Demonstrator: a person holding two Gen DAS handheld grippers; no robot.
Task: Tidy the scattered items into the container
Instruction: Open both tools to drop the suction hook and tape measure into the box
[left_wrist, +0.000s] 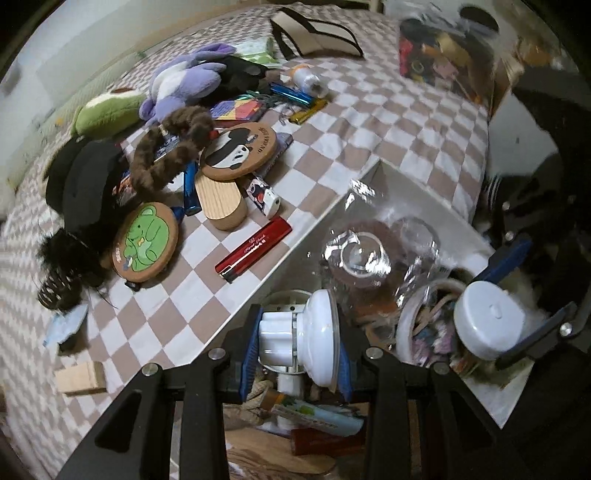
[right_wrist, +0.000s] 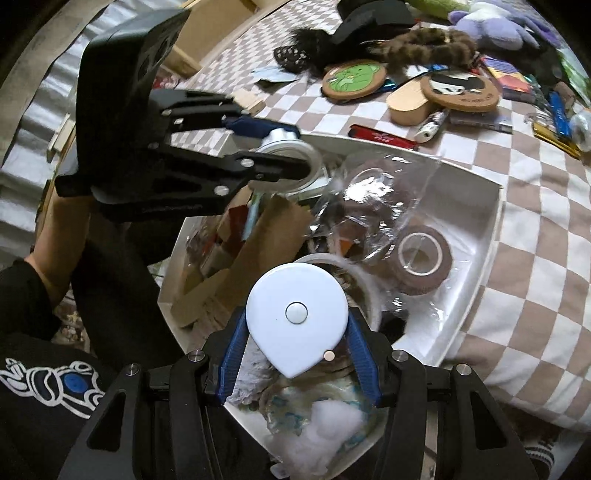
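My left gripper (left_wrist: 297, 350) is shut on a white suction-cup fitting (left_wrist: 314, 339) and holds it above the white container (left_wrist: 373, 173). From the right wrist view the left gripper (right_wrist: 291, 147) hangs over the container's far left corner. My right gripper (right_wrist: 297, 343) is shut on a white teardrop-shaped tape measure (right_wrist: 297, 314) over the container's (right_wrist: 480, 236) near end. The left wrist view shows the right gripper (left_wrist: 487, 321) at the right. Inside lie a brown tape roll (right_wrist: 421, 254), clear plastic wrap (right_wrist: 373, 192), a torn paper bag (right_wrist: 258, 251) and cotton (right_wrist: 332, 417).
Loose on the checked cloth (left_wrist: 369, 122) beside the container are a red lighter (left_wrist: 255, 249), a green bear coaster (left_wrist: 146, 242), a panda coaster (left_wrist: 240, 147), a wooden case (left_wrist: 219, 203), a brown fur band (left_wrist: 170, 151), a purple plush (left_wrist: 184, 85) and a black cap (left_wrist: 85, 177). A person's sleeve (right_wrist: 37, 332) is at the left.
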